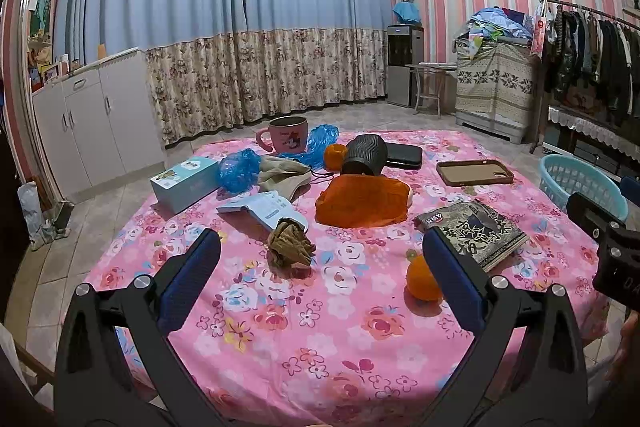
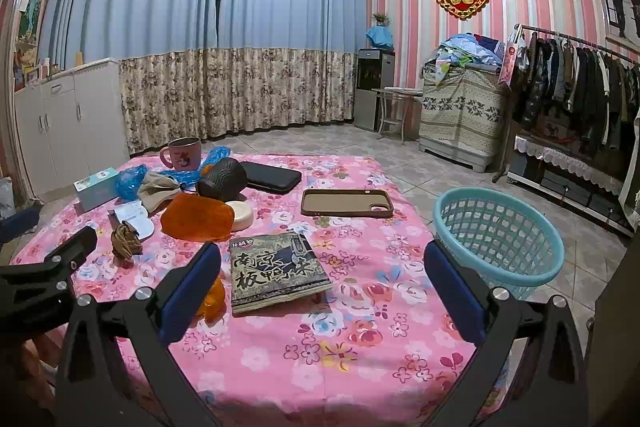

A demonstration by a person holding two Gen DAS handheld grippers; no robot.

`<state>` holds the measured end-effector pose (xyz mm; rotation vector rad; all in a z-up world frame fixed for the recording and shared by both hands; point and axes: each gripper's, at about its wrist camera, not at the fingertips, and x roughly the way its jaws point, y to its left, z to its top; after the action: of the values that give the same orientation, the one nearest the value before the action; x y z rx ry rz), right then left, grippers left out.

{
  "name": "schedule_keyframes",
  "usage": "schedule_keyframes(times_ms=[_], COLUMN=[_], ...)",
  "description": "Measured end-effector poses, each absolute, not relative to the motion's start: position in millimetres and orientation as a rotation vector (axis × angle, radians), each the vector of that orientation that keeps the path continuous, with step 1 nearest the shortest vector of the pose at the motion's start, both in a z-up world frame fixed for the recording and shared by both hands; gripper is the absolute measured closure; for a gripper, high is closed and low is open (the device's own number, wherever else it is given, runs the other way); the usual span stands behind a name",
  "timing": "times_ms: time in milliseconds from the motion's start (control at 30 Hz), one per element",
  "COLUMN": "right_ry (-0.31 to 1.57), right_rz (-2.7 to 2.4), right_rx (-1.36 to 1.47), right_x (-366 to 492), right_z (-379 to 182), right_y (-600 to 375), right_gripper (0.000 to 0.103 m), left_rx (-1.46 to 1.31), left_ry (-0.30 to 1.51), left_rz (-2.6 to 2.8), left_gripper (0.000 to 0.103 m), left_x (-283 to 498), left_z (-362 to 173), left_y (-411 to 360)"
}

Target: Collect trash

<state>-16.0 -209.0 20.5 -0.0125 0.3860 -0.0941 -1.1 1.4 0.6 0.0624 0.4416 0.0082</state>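
Note:
A crumpled brown paper wad [image 1: 291, 242] lies on the pink floral tablecloth [image 1: 304, 339], just ahead of my open, empty left gripper [image 1: 320, 251]; it also shows in the right wrist view [image 2: 126, 239]. A dark snack packet [image 1: 472, 227] [image 2: 278, 269] lies ahead of my open, empty right gripper [image 2: 320, 263]. Crumpled blue plastic [image 1: 239, 170] [image 2: 131, 181] and a white leaflet [image 1: 264, 207] lie farther back. A light blue mesh basket [image 2: 498, 235] [image 1: 580, 187] stands on the floor right of the table.
On the table: an orange [image 1: 422, 281], an orange cloth [image 1: 362, 201], a pink mug [image 1: 286, 135], a blue box [image 1: 186, 183], a black ribbed cup [image 1: 366, 155], a phone case [image 1: 474, 172], a black pouch [image 2: 272, 177]. Clothes rack [image 2: 576, 87] at right.

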Motion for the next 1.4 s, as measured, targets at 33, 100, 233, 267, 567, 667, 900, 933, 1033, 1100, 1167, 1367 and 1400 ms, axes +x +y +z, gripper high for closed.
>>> schedule_keyframes(times_ms=[33,100,233,267,567,667,900,933,1033,1100,1167,1367,1400], right_ry=[0.386,0.389,0.389,0.389,0.388,0.388,0.388,0.389,0.387,0.388,0.388,0.387,0.387], right_rz=[-0.093,-0.093,-0.094,-0.094,-0.098,-0.097,-0.098,-0.097,-0.097,-0.097,-0.097,-0.097,-0.097], right_rx=[-0.012,-0.012,-0.013,-0.013,-0.012,-0.013,-0.012,-0.012,-0.013,-0.012,-0.012,-0.014,-0.013], right_x=[-16.0,-15.8,-15.9,-15.8,-16.5,-15.5,-15.8,-15.8,-16.0,-16.0,-16.1,-16.3,-16.4], right_z=[20.6,20.7,19.1,19.1,18.5,18.0,18.8,18.9,18.9,19.0,19.0,19.1,19.2], right_y=[-209.2,-209.2,-208.8,-208.9,-210.9,-210.8,-210.6,-210.7,-210.4,-210.4,-210.3,-210.4,-210.7], right_gripper=[0.004,0.004,0.004,0.004,0.004,0.004,0.004,0.004,0.004,0.004,0.004,0.004,0.004], left_rx=[0.064,0.064,0.065,0.064,0.066,0.065,0.065,0.065,0.064,0.064,0.064,0.063,0.061], left_ry=[0.441,0.441,0.440,0.440,0.442,0.442,0.442,0.444,0.443,0.444,0.443,0.444,0.444], left_rz=[0.008,0.006,0.009,0.008,0.004,0.005,0.005,0.004,0.005,0.005,0.005,0.005,0.005], left_gripper=[0.005,0.005,0.005,0.005,0.005,0.005,0.005,0.005,0.005,0.005,0.005,0.005,0.005], left_x=[-1.0,-1.2,-0.9,-0.7,-1.3,-1.2,-0.9,-0.8,-0.9,-0.9,-0.8,-0.7,-0.8], left_z=[0.6,0.2,0.5,0.2,0.1,0.1,-0.8,-0.6,-0.8,-0.5,-0.5,-0.4,-0.8], left_y=[0.9,0.7,0.9,1.2,-0.4,-0.7,-1.3,-1.1,-1.5,-0.9,-0.9,-0.7,-1.2])
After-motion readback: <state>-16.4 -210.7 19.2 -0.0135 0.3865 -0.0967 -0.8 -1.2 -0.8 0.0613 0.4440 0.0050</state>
